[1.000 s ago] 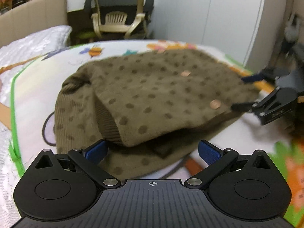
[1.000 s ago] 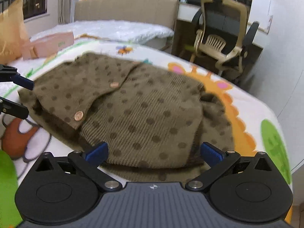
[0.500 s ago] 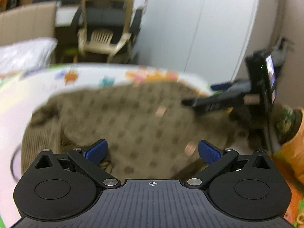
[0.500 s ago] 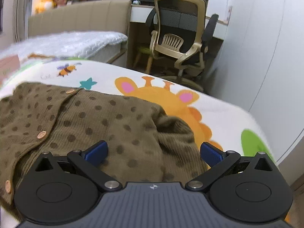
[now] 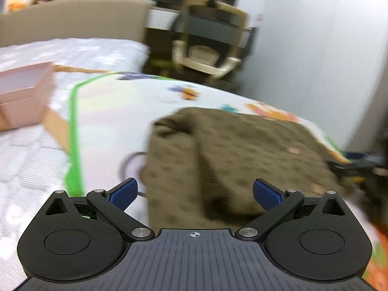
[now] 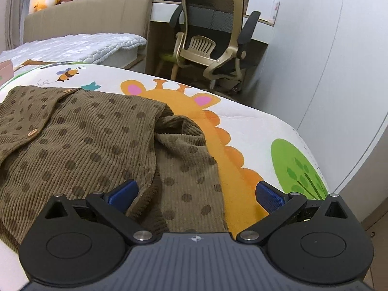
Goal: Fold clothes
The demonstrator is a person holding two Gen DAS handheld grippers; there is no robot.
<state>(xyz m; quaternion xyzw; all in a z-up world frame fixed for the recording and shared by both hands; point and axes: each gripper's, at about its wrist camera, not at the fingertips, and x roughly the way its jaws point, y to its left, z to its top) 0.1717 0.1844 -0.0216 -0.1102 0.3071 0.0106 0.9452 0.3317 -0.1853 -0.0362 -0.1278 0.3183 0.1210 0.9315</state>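
An olive-brown dotted knit cardigan (image 5: 237, 150) with round buttons lies partly folded on a cartoon-print play mat (image 5: 116, 101) on the bed. The left wrist view is blurred; my left gripper (image 5: 195, 192) hangs open just above the cardigan's near left edge, holding nothing. In the right wrist view the cardigan (image 6: 80, 140) fills the left half, with a sleeve (image 6: 189, 162) folded along its right side. My right gripper (image 6: 197, 194) is open over that sleeve's cuff end, nothing between its blue pads (image 6: 123, 192). The right gripper (image 5: 359, 167) shows dimly at the left view's right edge.
A pink box (image 5: 24, 92) sits on the bed at the left. An office chair (image 6: 213, 43) and desk stand beyond the bed's far edge. A white wardrobe (image 6: 327, 48) runs close along the mat's right side. A headboard (image 6: 84, 17) with plush toys is at the back.
Both grippers have swung across the cardigan: the left view turned left to its left edge and the pink box, the right view moved right to the folded sleeve. Both stayed open.
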